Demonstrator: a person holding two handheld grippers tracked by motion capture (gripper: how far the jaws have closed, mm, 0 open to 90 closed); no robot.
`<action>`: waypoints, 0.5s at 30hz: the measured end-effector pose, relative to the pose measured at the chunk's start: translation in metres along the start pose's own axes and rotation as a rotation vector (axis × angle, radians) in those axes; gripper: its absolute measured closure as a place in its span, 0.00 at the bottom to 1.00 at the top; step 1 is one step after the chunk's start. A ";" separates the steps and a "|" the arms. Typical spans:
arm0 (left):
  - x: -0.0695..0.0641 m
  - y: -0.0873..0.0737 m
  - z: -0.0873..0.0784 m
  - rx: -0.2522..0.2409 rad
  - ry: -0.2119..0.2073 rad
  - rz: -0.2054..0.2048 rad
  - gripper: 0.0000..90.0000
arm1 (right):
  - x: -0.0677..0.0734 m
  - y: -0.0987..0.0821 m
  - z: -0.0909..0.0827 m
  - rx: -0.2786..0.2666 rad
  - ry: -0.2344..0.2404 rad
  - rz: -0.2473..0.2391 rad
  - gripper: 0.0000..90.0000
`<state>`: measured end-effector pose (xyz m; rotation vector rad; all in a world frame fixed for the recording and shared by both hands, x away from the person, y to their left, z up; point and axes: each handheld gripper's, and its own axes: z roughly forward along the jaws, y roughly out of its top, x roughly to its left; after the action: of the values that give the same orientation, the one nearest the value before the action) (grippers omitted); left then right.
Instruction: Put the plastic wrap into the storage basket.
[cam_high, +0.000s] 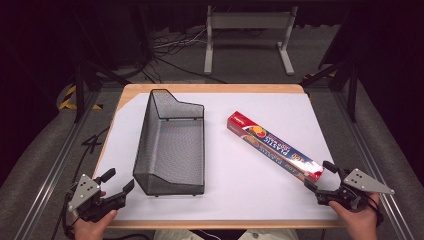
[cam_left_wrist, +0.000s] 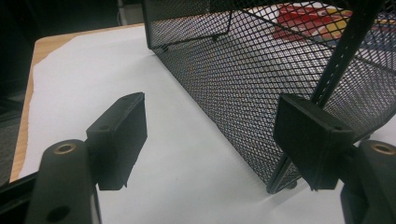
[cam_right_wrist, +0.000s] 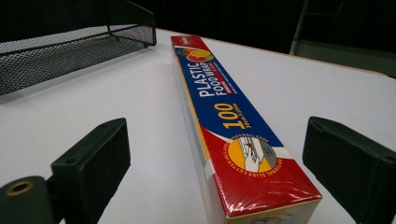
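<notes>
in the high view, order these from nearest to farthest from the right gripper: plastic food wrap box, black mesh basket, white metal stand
1. Plastic food wrap box: its near end lies just ahead of the open right gripper, on the table's right.
2. Black mesh basket: across the white sheet, on the table's left half.
3. White metal stand: on the floor beyond the table's far edge.

Plastic wrap box (cam_right_wrist: 233, 135) lies between spread jaws, beside mesh tray (cam_right_wrist: 65, 44).

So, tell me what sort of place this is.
Probably a lab or studio set up for recording handling tasks: a paper-covered table ringed by metal framing, loose cables on the floor behind, dark surroundings, and just a mesh tray and plastic wrap box laid out.
</notes>
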<state>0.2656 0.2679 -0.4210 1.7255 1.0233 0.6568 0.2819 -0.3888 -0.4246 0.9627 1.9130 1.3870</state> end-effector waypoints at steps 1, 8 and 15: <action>0.000 0.000 0.000 0.000 0.000 0.000 0.30 | 0.000 0.000 0.000 0.000 0.000 0.000 0.09; -0.001 0.000 0.000 -0.006 0.003 0.003 0.30 | 0.000 0.001 0.000 -0.003 0.001 -0.006 0.08; -0.001 0.000 0.000 -0.006 0.004 0.003 0.30 | 0.001 0.001 0.000 -0.001 0.001 -0.010 0.08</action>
<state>0.2651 0.2673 -0.4207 1.7215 1.0203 0.6648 0.2817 -0.3877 -0.4236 0.9506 1.9149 1.3828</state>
